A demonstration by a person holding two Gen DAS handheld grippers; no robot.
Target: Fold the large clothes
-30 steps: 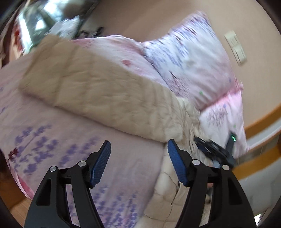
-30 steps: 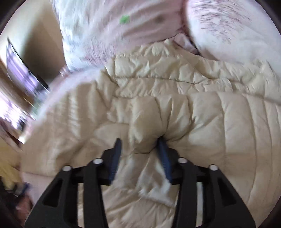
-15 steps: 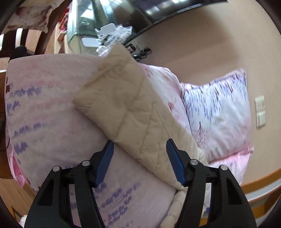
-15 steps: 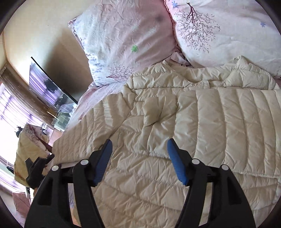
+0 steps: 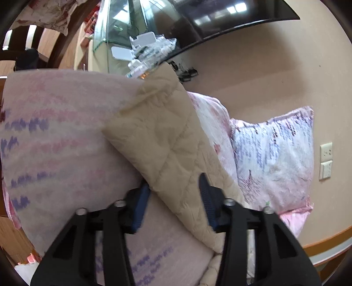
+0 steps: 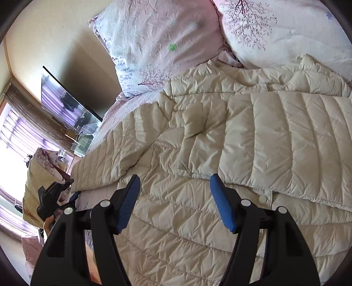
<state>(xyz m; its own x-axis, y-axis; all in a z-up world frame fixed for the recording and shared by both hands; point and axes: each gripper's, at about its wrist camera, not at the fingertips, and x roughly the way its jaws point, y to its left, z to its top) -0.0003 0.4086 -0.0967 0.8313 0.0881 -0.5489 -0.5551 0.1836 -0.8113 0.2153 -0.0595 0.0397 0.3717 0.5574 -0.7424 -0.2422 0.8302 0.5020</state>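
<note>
A cream quilted puffer jacket (image 6: 220, 154) lies spread on the bed, its sleeve (image 5: 158, 136) stretched out to the left. In the left wrist view my left gripper (image 5: 173, 198) has its jaws on either side of the sleeve's near edge, narrowed around the fabric. In the right wrist view my right gripper (image 6: 176, 198) is open and empty, hovering over the jacket's body. The left gripper also shows at the sleeve's end in the right wrist view (image 6: 55, 198).
Floral pink pillows (image 6: 167, 44) lie at the head of the bed against the wall. The pink lavender-print sheet (image 5: 55, 143) covers the bed. A TV (image 5: 220, 17) and a glass stand with clutter (image 5: 143, 48) stand beyond the bed. Wall switches (image 5: 325, 160) are at right.
My right gripper let go of the jacket fabric, opened and pulled back. My left gripper moved onto the sleeve and its jaws narrowed around the sleeve's edge.
</note>
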